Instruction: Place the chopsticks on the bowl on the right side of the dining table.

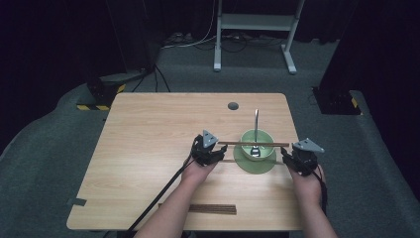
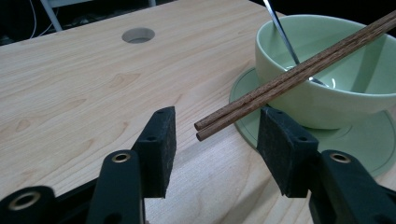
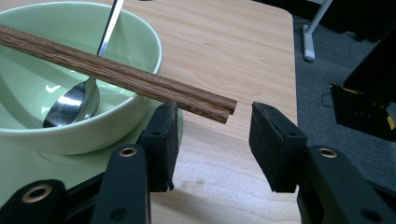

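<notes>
A pale green bowl (image 1: 262, 137) stands on a matching saucer (image 1: 243, 162) at the table's right middle, with a metal spoon (image 1: 256, 124) leaning in it. A pair of brown wooden chopsticks (image 1: 252, 144) lies across the bowl's rim, side by side. My left gripper (image 1: 220, 151) sits just left of the bowl. In the left gripper view it (image 2: 215, 116) is open, the chopsticks' (image 2: 289, 74) ends between its pads without touching them. My right gripper (image 1: 286, 156) is at the bowl's right. It (image 3: 214, 108) is open too, with the chopsticks' (image 3: 116, 70) other ends above its left pad.
A flat bundle of dark wooden sticks (image 1: 213, 209) lies near the table's front edge. A round cable hole (image 1: 233, 105) is in the tabletop behind the bowl. A white metal stand (image 1: 255, 22) is on the floor beyond the table.
</notes>
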Available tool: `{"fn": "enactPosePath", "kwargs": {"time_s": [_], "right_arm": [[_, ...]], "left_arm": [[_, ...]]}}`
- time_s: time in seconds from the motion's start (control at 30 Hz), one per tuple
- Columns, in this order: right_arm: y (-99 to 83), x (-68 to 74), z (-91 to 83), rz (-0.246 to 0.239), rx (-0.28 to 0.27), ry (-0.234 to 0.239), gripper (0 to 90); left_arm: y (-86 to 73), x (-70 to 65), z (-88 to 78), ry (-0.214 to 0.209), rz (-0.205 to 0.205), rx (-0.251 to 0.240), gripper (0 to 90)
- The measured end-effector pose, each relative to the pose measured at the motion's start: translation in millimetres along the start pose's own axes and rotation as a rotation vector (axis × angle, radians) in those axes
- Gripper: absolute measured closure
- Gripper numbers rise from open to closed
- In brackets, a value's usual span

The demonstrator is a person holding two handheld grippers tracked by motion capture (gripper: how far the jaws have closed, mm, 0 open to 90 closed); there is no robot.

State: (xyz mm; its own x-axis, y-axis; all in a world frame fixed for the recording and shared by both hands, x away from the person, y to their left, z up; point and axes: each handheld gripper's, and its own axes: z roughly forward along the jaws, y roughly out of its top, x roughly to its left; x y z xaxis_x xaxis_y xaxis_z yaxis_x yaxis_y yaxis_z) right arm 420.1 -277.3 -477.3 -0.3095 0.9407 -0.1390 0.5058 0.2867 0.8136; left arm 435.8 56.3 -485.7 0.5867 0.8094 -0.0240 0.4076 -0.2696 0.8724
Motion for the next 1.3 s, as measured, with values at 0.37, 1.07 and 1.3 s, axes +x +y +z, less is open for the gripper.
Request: {"fn": "enactPosePath", "kwargs": {"time_s": [0.37, 1.07, 1.3], "right_arm": [[2.5, -2.6, 3.6, -0.007, 0.002, -0.009, 53.4], [-0.6, -0.8, -0.8, -0.017, 0.008, -0.007, 55.9], [-0.7, -0.4, -1.4, -0.017, 0.007, -0.002, 56.7]], "left_arm": [[-7.5, 2.4, -11.4, 0.0, -0.013, -0.018, 55.3], [-16.0, 1.1, -13.7, 0.013, -0.029, -0.04, 80.9], [-16.5, 1.7, -12.7, 0.009, -0.038, -0.043, 80.9]]}}
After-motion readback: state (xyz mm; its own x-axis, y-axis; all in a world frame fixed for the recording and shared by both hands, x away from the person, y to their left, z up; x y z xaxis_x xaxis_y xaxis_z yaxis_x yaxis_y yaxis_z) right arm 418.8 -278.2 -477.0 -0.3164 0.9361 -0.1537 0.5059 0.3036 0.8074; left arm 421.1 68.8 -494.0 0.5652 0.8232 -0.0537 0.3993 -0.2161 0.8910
